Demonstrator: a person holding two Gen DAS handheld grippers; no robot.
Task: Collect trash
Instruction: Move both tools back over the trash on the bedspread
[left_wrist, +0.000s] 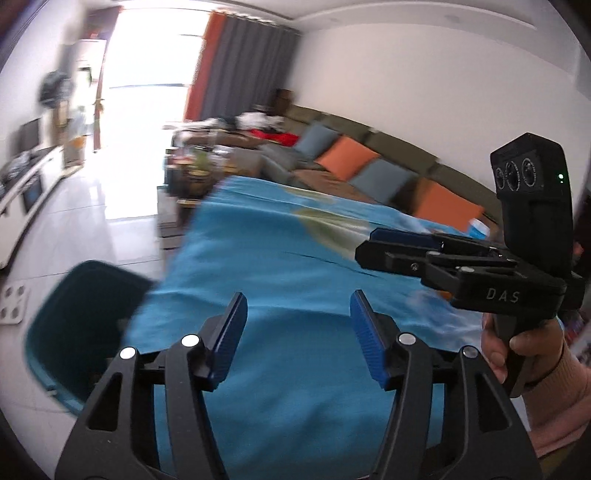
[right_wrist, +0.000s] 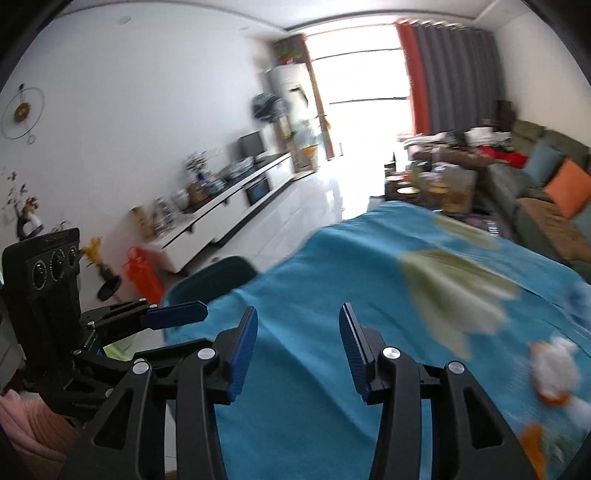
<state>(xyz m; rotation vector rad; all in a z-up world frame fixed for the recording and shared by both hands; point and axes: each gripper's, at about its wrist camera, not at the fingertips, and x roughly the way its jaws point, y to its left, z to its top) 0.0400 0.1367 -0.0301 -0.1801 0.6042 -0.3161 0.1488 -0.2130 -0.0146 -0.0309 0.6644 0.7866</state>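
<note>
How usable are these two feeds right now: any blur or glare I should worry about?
Left wrist view: blue cloth and teal bin are motion-smeared, the window blown out white; only the left gripper stays sharp. Right wrist view: same smear, trash on the cloth is unreadable; fisheye bends the walls.

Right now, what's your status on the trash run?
Left gripper open, empty. Right gripper open, empty. Teal bin beside the blue-covered table. Pictures blurred; nothing blocking.

The left tool (left_wrist: 298, 332) hangs open and empty over a blue tablecloth (left_wrist: 295, 387), a dark bin (left_wrist: 74, 314) just beside it.
</note>
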